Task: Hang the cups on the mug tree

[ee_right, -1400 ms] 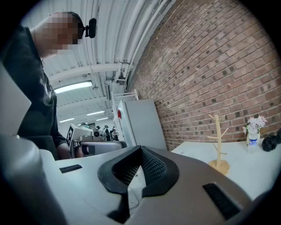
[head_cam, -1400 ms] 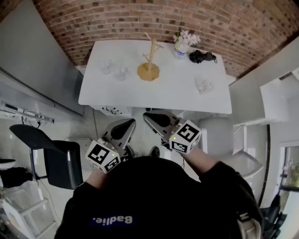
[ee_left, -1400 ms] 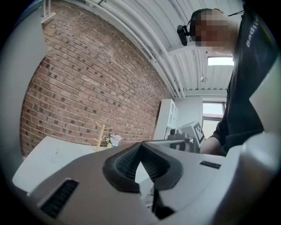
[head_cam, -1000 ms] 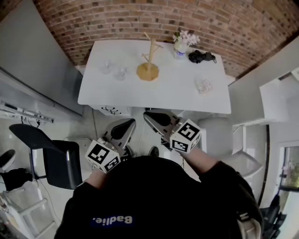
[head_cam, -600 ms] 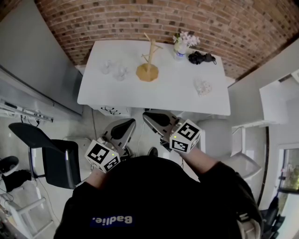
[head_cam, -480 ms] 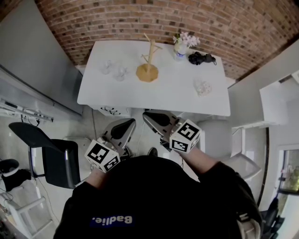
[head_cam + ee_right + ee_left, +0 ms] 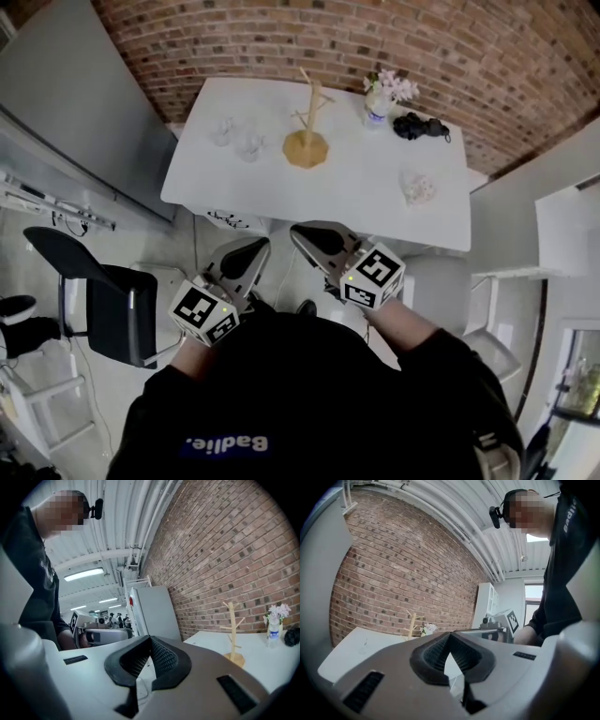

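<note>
left hand-held gripper: jaws together | right hand-held gripper: jaws together

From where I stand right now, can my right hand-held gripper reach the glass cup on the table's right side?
Probably not yet. The right hand-held gripper hangs short of the near edge of the table, jaws shut, floor between. Nothing stands before the glass cup, so stepping closer should do.
</note>
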`<state>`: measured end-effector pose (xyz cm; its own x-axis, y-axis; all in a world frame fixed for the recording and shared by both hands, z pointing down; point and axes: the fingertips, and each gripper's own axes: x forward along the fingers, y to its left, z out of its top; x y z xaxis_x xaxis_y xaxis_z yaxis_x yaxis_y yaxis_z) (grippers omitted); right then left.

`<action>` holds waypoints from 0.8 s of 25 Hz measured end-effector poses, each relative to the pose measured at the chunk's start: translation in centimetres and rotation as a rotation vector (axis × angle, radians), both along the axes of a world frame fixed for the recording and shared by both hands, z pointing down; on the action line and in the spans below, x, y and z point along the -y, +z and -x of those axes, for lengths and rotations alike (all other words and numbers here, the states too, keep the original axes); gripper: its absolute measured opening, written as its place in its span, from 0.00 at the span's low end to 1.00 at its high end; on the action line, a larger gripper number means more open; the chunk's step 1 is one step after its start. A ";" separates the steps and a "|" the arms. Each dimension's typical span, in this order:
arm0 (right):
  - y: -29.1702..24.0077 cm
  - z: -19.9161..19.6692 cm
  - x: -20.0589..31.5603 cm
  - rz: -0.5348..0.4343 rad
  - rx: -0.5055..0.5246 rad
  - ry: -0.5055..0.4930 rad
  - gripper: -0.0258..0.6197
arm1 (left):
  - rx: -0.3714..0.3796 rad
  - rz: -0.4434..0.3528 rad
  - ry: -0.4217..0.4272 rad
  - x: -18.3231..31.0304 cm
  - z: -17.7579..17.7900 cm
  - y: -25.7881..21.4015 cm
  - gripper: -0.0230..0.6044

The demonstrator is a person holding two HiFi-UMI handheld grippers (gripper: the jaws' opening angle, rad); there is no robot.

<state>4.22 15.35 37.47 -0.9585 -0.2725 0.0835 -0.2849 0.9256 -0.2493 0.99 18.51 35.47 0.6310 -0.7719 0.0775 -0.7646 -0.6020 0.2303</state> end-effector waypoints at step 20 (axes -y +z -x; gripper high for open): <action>3.9 12.9 15.2 -0.143 -0.341 0.023 0.09 | -0.047 0.001 0.102 14.9 12.6 1.6 0.03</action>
